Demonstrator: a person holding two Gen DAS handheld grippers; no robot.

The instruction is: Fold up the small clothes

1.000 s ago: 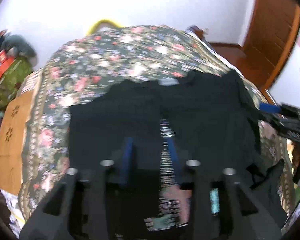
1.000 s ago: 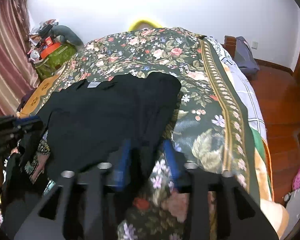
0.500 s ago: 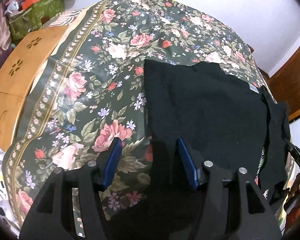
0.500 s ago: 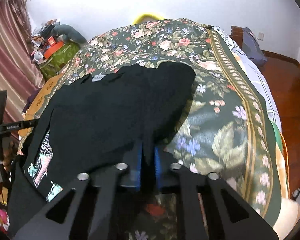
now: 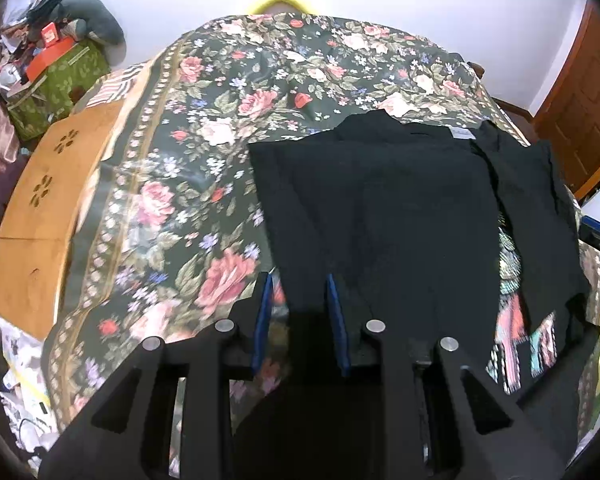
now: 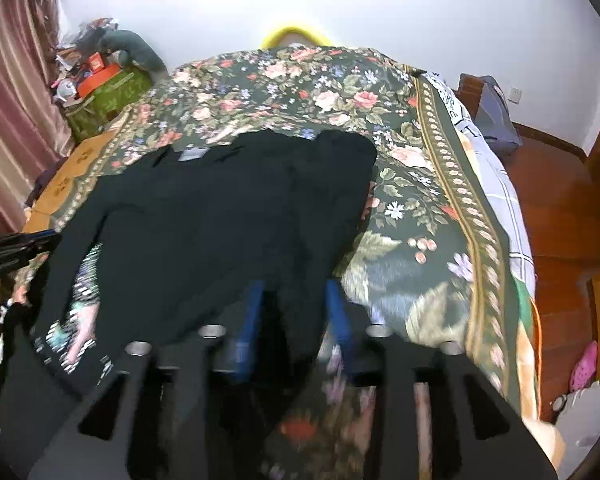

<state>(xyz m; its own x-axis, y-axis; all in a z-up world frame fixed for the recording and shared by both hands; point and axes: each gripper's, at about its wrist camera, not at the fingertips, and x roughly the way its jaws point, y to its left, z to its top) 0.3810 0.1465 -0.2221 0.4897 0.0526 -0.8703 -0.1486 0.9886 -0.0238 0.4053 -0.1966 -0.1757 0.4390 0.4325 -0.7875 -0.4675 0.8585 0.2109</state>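
Observation:
A black T-shirt (image 5: 400,208) with a colourful print on its underside lies spread on the floral bedspread (image 5: 220,128), white neck label (image 5: 462,134) at the far end. My left gripper (image 5: 300,316) is at the shirt's near left corner. Its jaws are closing, with black cloth in the gap and the blue pads (image 5: 262,320) clear of it. At the black T-shirt's (image 6: 220,220) near right edge is my right gripper (image 6: 294,312). Its jaws are opening, and a fold of cloth still lies between the blue pads (image 6: 252,312). Each gripper shows at the other view's edge.
A wooden board (image 5: 40,200) borders the bed's left side, with a cluttered green box (image 5: 56,76) beyond it. A wooden door (image 5: 580,120) stands on the right. The bed's right edge drops to a wooden floor (image 6: 560,208), where a bag (image 6: 492,116) sits.
My left gripper moved from over the shirt's middle to its near left corner, and its jaws narrowed. My right gripper shut on the shirt's right edge, then opened again.

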